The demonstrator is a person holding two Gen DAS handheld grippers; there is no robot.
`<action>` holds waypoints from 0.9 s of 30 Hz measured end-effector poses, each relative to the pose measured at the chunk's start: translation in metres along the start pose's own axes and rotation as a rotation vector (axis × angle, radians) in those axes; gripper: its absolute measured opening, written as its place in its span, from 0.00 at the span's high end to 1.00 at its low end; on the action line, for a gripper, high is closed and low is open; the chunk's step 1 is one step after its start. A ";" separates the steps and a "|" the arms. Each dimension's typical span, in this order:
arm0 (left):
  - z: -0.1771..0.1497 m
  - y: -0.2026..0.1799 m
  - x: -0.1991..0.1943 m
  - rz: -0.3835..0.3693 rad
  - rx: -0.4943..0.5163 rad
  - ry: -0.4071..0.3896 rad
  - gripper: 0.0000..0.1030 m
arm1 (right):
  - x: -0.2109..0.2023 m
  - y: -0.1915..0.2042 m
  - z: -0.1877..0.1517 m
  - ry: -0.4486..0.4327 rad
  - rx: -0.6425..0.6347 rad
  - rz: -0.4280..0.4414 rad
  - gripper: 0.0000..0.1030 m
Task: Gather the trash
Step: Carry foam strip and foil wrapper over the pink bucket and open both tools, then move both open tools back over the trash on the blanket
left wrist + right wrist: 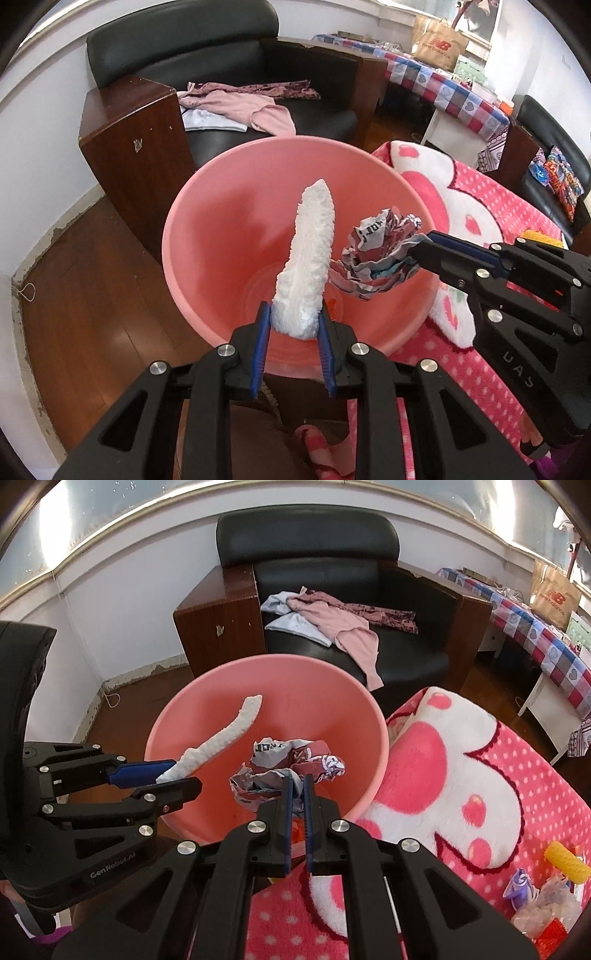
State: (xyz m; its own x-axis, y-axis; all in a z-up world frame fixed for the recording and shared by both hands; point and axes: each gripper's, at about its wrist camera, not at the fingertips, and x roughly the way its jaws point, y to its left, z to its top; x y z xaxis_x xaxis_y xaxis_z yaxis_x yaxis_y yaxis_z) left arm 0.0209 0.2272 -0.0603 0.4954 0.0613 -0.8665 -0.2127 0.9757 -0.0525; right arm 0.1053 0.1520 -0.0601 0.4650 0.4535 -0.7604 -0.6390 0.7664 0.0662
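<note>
Two pieces of rubbish hang over the pink bin (229,206) at once, and that is where the trouble could start.

In the left wrist view, the left gripper (293,325) at lower centre pinches the bottom end of a long white foam strip (310,258), which stands up across the middle of the frame over the bin's mouth. Only the very end is caught between the blue pads, so I'd guess the strip could tip sideways on release and lodge against the rim, or topple out toward the wooden floor (92,280) at the left. At centre right, the right gripper (424,247) comes in holding a crumpled printed paper ball (376,254), which sits just beside the strip; a careless swing might knock the two together.

In the right wrist view, the right gripper (297,782) at lower centre has its tongs pressed nearly together on a fold of the paper ball (291,764), above the bin's interior. The bin (373,716) fills mid-frame and looks tilted toward the cameras, edging against the pink blanket (480,775) at the right. Light paper dropped near that side could bounce onto the blanket. More scraps (550,897) wait at lower right.
</note>
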 end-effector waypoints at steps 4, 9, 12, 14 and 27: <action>0.001 0.005 0.000 0.011 -0.026 0.001 0.76 | 0.002 0.001 0.001 0.005 0.002 0.005 0.94; -0.001 0.008 -0.005 0.014 -0.041 -0.028 0.61 | 0.005 0.001 0.001 0.023 0.010 0.013 0.94; -0.001 0.009 -0.009 0.012 -0.039 -0.041 0.60 | 0.008 0.001 0.000 0.036 0.019 0.019 0.93; -0.002 0.010 -0.011 0.008 -0.042 -0.050 0.60 | 0.009 0.000 0.002 0.037 0.023 0.026 0.87; -0.010 0.013 -0.030 -0.011 -0.095 -0.128 0.60 | -0.015 0.000 -0.004 -0.027 0.027 0.034 0.71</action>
State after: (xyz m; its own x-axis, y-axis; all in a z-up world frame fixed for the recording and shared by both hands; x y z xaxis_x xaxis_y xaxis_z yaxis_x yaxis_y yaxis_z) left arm -0.0048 0.2359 -0.0398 0.6003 0.0833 -0.7954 -0.2822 0.9526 -0.1132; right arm 0.0957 0.1436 -0.0509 0.4596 0.4915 -0.7397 -0.6383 0.7619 0.1097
